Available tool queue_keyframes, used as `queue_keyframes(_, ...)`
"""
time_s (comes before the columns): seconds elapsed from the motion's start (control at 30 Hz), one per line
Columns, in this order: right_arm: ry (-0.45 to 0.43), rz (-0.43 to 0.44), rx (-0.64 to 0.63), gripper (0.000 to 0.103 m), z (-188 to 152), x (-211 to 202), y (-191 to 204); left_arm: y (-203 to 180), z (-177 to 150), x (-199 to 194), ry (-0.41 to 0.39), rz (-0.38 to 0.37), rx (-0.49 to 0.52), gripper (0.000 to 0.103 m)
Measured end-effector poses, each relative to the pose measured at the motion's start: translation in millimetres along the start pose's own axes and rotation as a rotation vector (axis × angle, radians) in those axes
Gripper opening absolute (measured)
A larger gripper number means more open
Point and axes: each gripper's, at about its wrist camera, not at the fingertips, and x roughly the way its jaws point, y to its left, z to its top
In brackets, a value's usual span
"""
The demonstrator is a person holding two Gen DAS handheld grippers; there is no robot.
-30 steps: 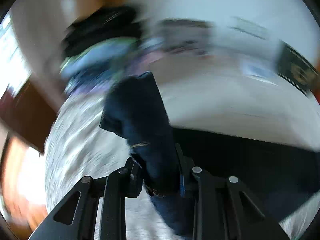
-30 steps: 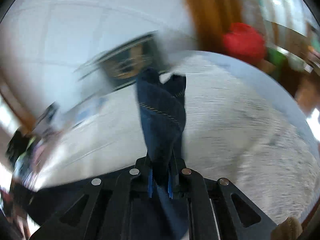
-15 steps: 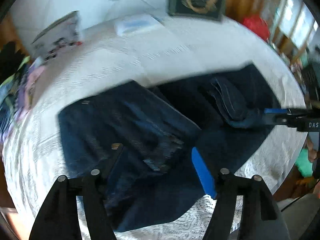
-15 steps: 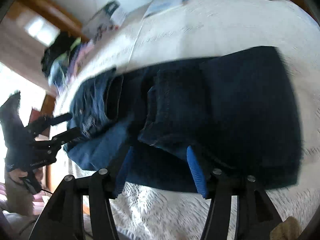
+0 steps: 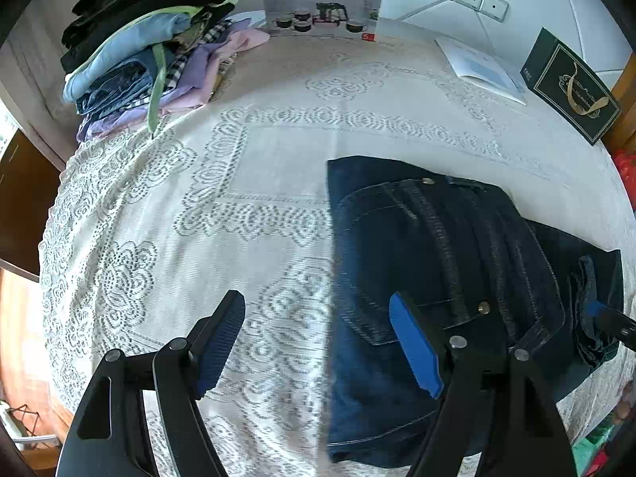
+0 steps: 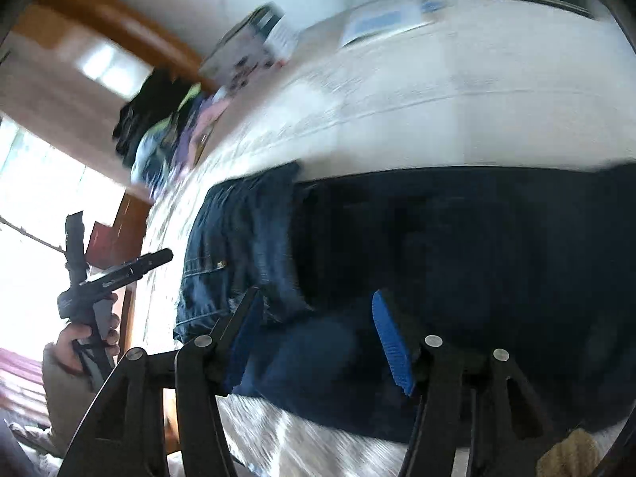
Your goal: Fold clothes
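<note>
The sharp left wrist view shows the folded dark blue denim jeans (image 5: 437, 262) lying on the white lace tablecloth (image 5: 206, 206), with a stack of folded clothes (image 5: 147, 51) at the far corner. Only the blurred right wrist view shows a hand (image 6: 85, 340) gripping the left gripper's handle. The left gripper (image 5: 318, 342) hovers with fingers spread wide at the jeans' edge, and the right gripper (image 6: 318, 338) likewise gapes empty above the denim.

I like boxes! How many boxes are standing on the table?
2: the tea-set box at the back by the clothes pile, and a dark green box at the far right. Others may be hidden.
</note>
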Motion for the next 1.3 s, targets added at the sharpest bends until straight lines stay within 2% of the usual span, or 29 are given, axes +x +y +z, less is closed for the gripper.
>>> queue_keyframes(0.1,0.035,0.029,-0.028,0.057,8,32,17,11,0,8,0.003,-0.016,-0.012,0.076)
queue_keyframes(0.2,0.073,0.010,-0.059,0.057,13,59,28,16,2,16,0.011,-0.027,-0.007,0.076)
queue_keyframes(0.27,0.152,-0.017,-0.088,0.015,12,81,35,14,5,22,0.019,-0.041,0.002,0.076)
queue_keyframes(0.3,0.185,-0.040,-0.095,0.007,10,87,39,13,5,23,0.018,-0.053,0.006,0.076)
queue_keyframes(0.33,0.178,-0.053,-0.110,0.004,8,81,44,11,6,23,0.016,-0.066,0.009,0.076)
queue_keyframes(0.4,0.156,-0.055,-0.118,0.003,4,62,55,8,9,19,0.006,-0.095,0.013,0.076)
queue_keyframes(0.47,0.127,0.000,-0.053,0.003,-6,25,58,2,13,13,-0.009,-0.128,0.027,0.076)
queue_keyframes(0.53,0.144,0.018,0.000,0.003,-24,5,53,-8,17,5,-0.018,-0.158,0.045,0.076)
queue_keyframes(0.6,0.195,-0.036,0.082,0.004,-46,12,34,-22,23,3,-0.026,-0.196,0.070,0.076)
queue_keyframes(0.67,0.238,-0.085,0.166,0.012,-59,29,10,-43,25,4,-0.028,-0.219,0.108,0.076)
queue_keyframes(0.7,0.223,-0.088,0.181,0.019,-62,28,6,-53,26,4,-0.029,-0.227,0.128,0.076)
queue_keyframes(0.77,0.127,-0.107,0.138,0.020,-56,2,12,-72,24,5,-0.033,-0.234,0.167,0.076)
queue_keyframes(0.87,-0.017,-0.138,0.075,0.021,-47,-36,20,-99,17,34,0.004,-0.150,0.232,0.076)
queue_keyframes(0.9,-0.063,-0.175,0.064,0.021,-42,-49,15,-107,13,47,0.021,-0.107,0.251,0.076)
queue_keyframes(0.93,-0.092,-0.215,0.070,0.021,-38,-57,7,-113,8,63,0.042,-0.055,0.266,0.079)
queue_keyframes(0.97,-0.110,-0.251,0.093,0.022,-35,-64,-5,-117,4,71,0.040,-0.012,0.273,0.092)
queue_keyframes(1.03,-0.130,-0.286,0.137,0.022,-34,-69,-29,-119,3,71,0.000,0.034,0.264,0.095)
queue_keyframes(1.17,-0.036,-0.276,0.212,0.022,-49,-37,-60,-113,6,64,0.058,-0.003,0.249,0.095)
queue_keyframes(1.23,0.068,-0.261,0.166,0.022,-66,-16,-52,-110,3,45,0.036,-0.033,0.263,0.095)
queue_keyframes(1.3,0.088,-0.273,0.116,0.022,-74,-19,-42,-112,-3,40,0.033,-0.044,0.275,0.095)
